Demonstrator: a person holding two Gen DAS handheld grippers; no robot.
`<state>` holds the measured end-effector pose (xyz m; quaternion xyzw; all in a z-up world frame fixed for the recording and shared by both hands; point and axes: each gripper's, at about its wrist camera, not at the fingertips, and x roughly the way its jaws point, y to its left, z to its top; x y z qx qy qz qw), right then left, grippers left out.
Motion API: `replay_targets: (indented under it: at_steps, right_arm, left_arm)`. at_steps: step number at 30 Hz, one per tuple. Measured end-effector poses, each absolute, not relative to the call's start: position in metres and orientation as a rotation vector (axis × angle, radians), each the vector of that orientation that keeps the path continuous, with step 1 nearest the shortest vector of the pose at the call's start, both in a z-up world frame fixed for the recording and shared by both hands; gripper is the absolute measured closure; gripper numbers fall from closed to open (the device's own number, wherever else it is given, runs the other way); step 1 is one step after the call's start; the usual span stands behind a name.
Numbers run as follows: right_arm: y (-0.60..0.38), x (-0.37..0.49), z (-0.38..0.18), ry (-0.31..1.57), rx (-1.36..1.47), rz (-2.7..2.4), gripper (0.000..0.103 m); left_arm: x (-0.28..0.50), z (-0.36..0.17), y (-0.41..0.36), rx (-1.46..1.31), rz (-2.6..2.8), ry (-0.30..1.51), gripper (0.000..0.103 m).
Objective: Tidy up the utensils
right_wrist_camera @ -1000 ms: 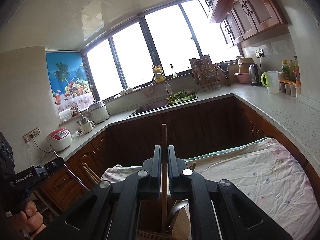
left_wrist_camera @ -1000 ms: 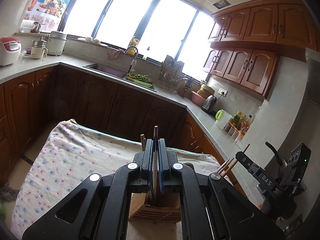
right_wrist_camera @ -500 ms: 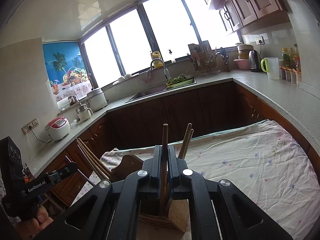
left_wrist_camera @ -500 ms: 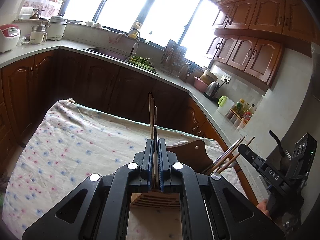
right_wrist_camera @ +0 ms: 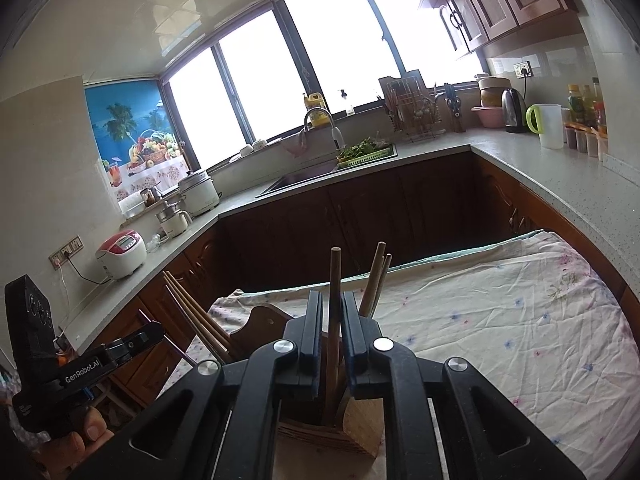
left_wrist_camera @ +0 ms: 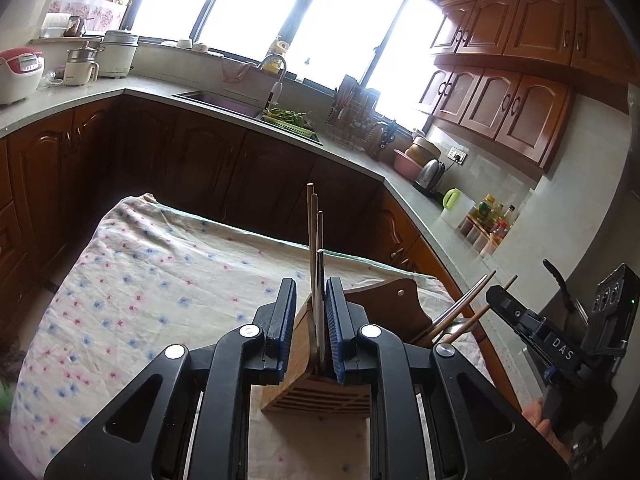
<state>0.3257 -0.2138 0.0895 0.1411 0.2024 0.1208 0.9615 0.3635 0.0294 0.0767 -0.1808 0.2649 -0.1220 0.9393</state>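
A wooden utensil holder stands on the flowered cloth, also in the right wrist view. My left gripper is open, its jaws apart around a thin metal utensil handle standing in the holder beside two wooden chopsticks. My right gripper is open a little around a wooden handle standing in the holder. More chopsticks lean out at the holder's left. The other gripper shows at each view's edge.
The cloth-covered table stretches ahead. Dark wooden cabinets and a counter with a sink, dish rack, kettle and bottles run behind and to the right. A rice cooker sits on the left counter.
Both grippers have lowered toward the holder and their jaws have opened, letting go of the utensils, which now stand in the holder.
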Motion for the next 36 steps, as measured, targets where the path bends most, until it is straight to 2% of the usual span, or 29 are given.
replay_targets:
  at_steps: [1,3,5,7,9,11,13,15,16,27,32,34,36]
  right_arm:
    - [-0.214,0.324,0.091,0.404,0.286,0.246,0.081]
    - [-0.216,0.318,0.094,0.384,0.288,0.248,0.058]
    - [-0.217,0.313,0.097,0.366,0.288,0.243,0.050]
    - [-0.219,0.310,0.100,0.356,0.295,0.238,0.046]
    - [-0.221,0.307,0.101,0.349,0.302,0.232,0.036]
    - [-0.224,0.305,0.101,0.339,0.307,0.228,0.032]
    - [-0.226,0.302,0.100,0.339,0.313,0.228,0.026]
    - [-0.227,0.300,0.097,0.340,0.315,0.226,0.010]
    - [-0.228,0.299,0.095,0.340,0.313,0.223,0.007]
    - [-0.225,0.269,0.080,0.372,0.286,0.230,0.005]
    - [-0.224,0.243,0.081,0.361,0.276,0.235,0.005]
    - [-0.222,0.229,0.081,0.350,0.272,0.236,0.005]
    - [-0.221,0.213,0.080,0.342,0.266,0.242,0.005]
  left_arm:
    - [0.362,0.076,0.031,-0.372,-0.246,0.540,0.076]
    - [0.361,0.076,0.033,-0.375,-0.231,0.542,0.066]
    - [0.359,0.075,0.036,-0.380,-0.220,0.543,0.058]
    - [0.357,0.075,0.038,-0.377,-0.197,0.546,0.042]
    - [0.354,0.075,0.040,-0.372,-0.182,0.540,0.038]
    - [0.351,0.074,0.042,-0.363,-0.172,0.542,0.033]
    - [0.347,0.073,0.044,-0.355,-0.147,0.542,0.018]
    - [0.342,0.071,0.047,-0.349,-0.116,0.533,0.013]
    - [0.339,0.070,0.049,-0.345,-0.110,0.532,0.011]
    - [0.294,0.067,0.051,-0.253,-0.090,0.526,0.009]
    - [0.258,0.075,0.051,-0.227,-0.059,0.466,0.008]
    - [0.240,0.075,0.050,-0.214,-0.012,0.434,0.002]
    - [0.220,0.075,0.049,-0.199,-0.010,0.397,0.001]
